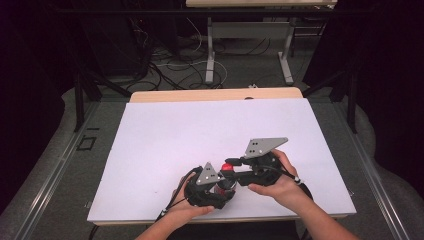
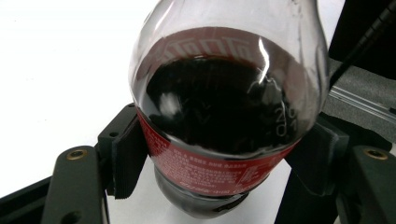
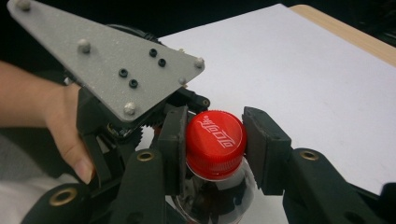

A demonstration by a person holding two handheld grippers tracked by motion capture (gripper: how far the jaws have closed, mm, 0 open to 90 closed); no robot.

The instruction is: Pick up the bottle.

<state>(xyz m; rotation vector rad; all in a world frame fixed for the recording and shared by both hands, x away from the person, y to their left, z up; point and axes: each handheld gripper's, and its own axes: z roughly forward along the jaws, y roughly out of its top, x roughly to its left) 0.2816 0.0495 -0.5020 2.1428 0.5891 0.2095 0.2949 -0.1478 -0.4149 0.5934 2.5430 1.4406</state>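
Bottle [image 2: 224,116]: a clear plastic cola bottle is stood upright on the white sheet [image 1: 200,125], near the sheet's front edge and a little right of its middle; dark liquid is seen to fill it up to the shoulder.
Cap [image 3: 215,140]: a red screw cap is fitted on the bottle's neck; a white script logo is printed on its top, seen upside down and readable as a Coca-Cola style mark.
Label [image 2: 205,170]: a red band is wrapped around the bottle's lower body; rows of small white print are carried on it, too fine to be read. Raised lettering is moulded into the glass-clear shoulder above it, also not readable; the digits "20" and "01" are stamped faintly at the right.
Left gripper [image 1: 207,187]: it is closed on the bottle's body at the label, a black pad pressed against each side.
Right gripper [image 3: 214,142]: it is closed on the cap from above the left gripper, one pad pressed against each side of the cap.
White sheet: it is laid over a wooden table [image 1: 215,94], whose edge is left bare behind the sheet.
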